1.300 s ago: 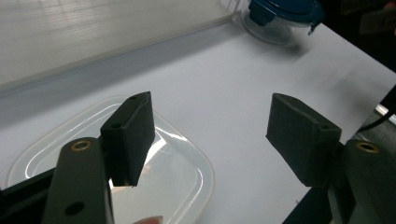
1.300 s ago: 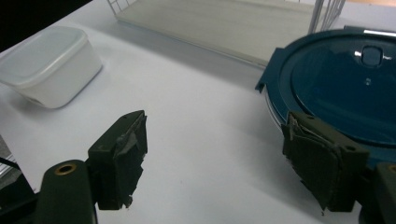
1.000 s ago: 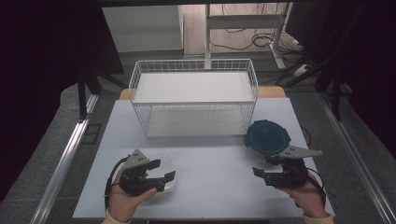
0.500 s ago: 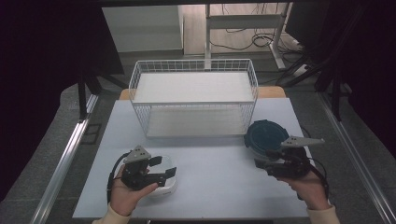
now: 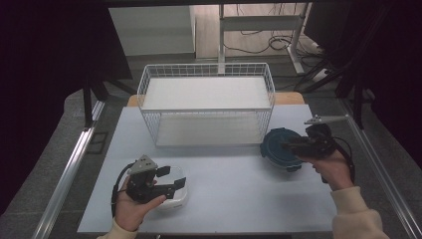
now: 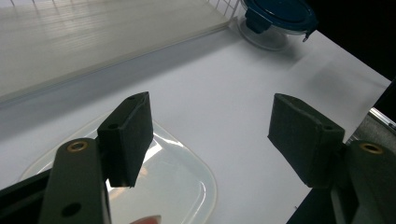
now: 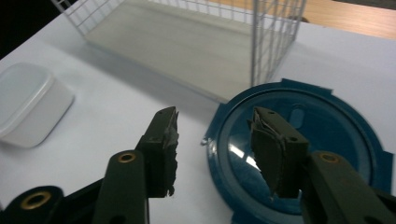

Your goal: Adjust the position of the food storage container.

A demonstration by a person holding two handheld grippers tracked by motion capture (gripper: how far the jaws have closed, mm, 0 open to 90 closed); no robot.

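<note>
A white wire basket (image 5: pixel 206 107) stands at the far middle of a pale table (image 5: pixel 239 194), its mesh wall rising between the two work areas and closing off the back of both. To its right front corner, just beside the wire, sits a round container with a dark blue lid (image 5: pixel 279 147); in the right gripper view the lid (image 7: pixel 303 154) lies below the jaws with the basket corner (image 7: pixel 266 42) standing close behind it. The right gripper (image 5: pixel 291 146) hovers over the lid's near-left rim, its jaws apart and just closing, with the rim's edge below the gap between them and neither pad pressing on it. The left gripper (image 5: pixel 171 180) is held at the near left of the table over a white rectangular container (image 5: pixel 174 196) with a clear lid; its jaws stand apart, one pad above the lid (image 6: pixel 177 182) and the other over bare table, nothing clamped. A wide bare stretch of tabletop lies between the two containers and in front of the basket, offering free room across the middle. The blue-lidded container sits not far from the table's right edge, where a metal rail (image 5: pixel 378 164) runs alongside; a matching rail (image 5: pixel 69 169) borders the left. The white container lies near the front edge.
</note>
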